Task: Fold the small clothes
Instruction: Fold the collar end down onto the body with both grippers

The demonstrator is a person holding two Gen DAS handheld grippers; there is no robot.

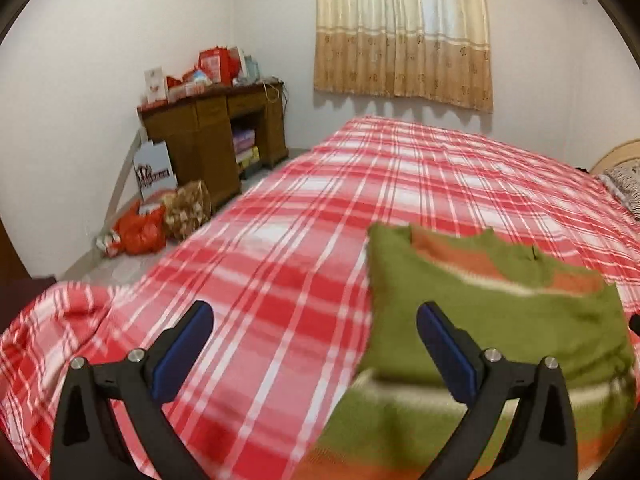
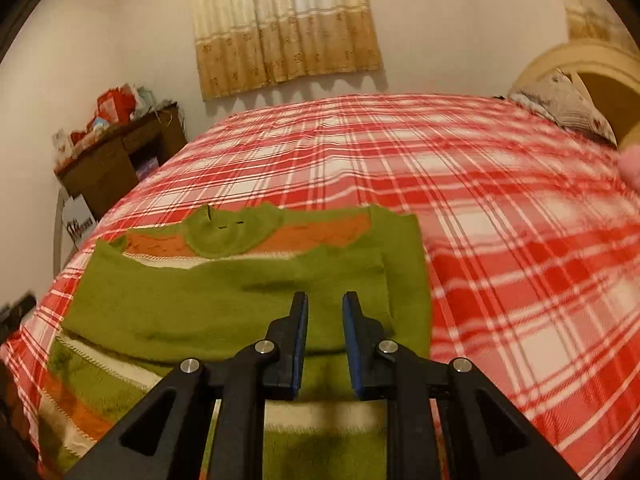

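While the left gripper (image 1: 314, 344) hung with its jaws wide apart over the bed (image 1: 280, 240) beside the sweater's left edge, the right gripper (image 2: 325, 340) hovered above the green striped sweater (image 2: 248, 296), jaws narrowly parted and holding nothing. The sweater lay partly folded on the near side of the bed, sleeves apparently tucked in. A neat next fold probably called for pinching both near hem corners evenly, then carrying them toward the collar (image 2: 228, 236).

Sweater (image 2: 240, 300): olive green, orange and cream stripes. Bedspread (image 2: 500, 220): red-white plaid. Curtain (image 1: 404, 28): beige over tan (small motifs). Desk (image 1: 212, 132): brown. Gripper pads (image 1: 180, 352): blue.
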